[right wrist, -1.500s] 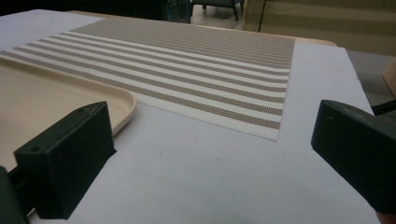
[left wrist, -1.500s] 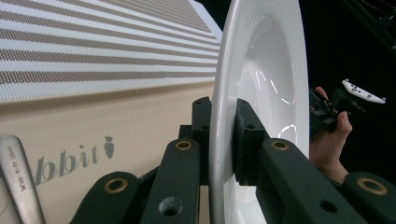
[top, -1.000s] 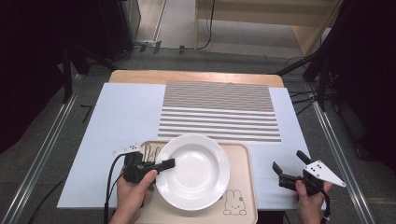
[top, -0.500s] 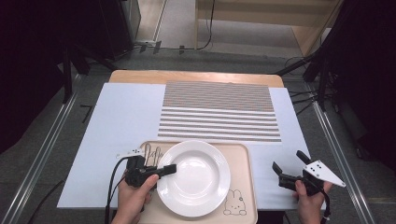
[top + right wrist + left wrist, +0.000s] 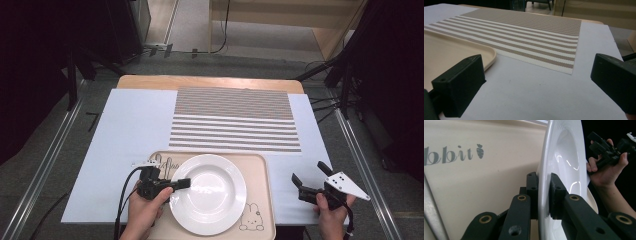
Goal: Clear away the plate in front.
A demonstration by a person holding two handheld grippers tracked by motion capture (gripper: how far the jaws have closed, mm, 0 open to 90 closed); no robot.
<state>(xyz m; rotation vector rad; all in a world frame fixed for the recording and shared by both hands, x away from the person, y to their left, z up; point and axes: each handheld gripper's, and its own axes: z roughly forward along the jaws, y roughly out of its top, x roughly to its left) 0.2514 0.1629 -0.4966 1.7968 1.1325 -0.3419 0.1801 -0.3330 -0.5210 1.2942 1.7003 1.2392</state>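
Left gripper: clamped on the left rim of the white plate, one pad under the rim, one on top.
White plate: on the beige tray, spoons just beyond its left edge.
Right gripper: right of the tray, jaws wide apart, holding nothing, over the white sheet.

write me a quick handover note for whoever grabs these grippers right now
Left gripper: shut on the left rim of the white plate; the left gripper view shows a pad on each face of the rim.
Right gripper: open, holding nothing, over the white sheet to the right of the tray.
Plate is over the beige tray; cutlery lies at the tray's top left corner. Striped placemat beyond is bare.
Done: plate gripped.
Left: probably carry the plate to the placemat, then the cutlery.
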